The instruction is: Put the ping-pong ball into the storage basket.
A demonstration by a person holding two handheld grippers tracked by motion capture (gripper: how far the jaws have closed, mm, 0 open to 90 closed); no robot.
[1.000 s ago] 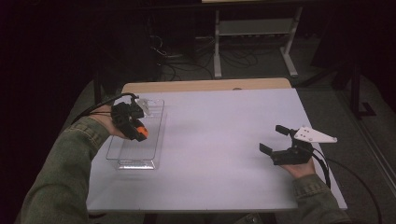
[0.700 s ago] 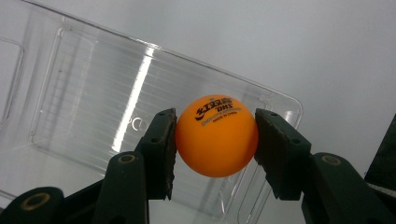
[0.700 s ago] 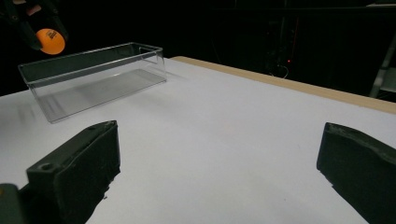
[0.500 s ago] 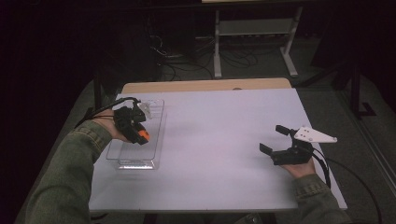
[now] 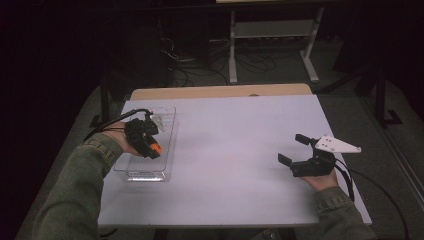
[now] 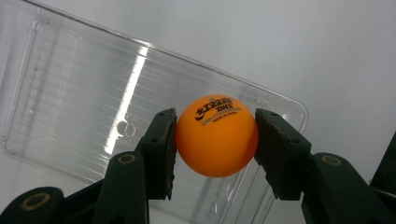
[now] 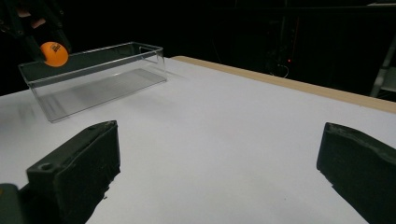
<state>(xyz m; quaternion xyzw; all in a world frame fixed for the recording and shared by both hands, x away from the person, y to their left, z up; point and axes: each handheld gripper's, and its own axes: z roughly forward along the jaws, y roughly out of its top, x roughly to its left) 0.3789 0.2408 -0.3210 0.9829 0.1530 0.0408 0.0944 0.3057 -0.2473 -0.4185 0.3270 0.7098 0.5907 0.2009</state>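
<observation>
Both forearms wear olive-green sleeves with ribbed cuffs. The left tool (image 5: 150, 145) is black with an orange patch and trails a black cable. The right tool (image 5: 292, 149) is black, topped by a grey three-cornered plate with small holes; its cable is black too. The jaws are matte black blocks with round screw holes.

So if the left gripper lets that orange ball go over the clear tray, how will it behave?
The orange ball looks like a hollow table-tennis ball, so probably very light and bouncy. Being round and smooth, held only at its sides in the left gripper, it would likely roll. The clear tray has upright walls that should contain it.
</observation>
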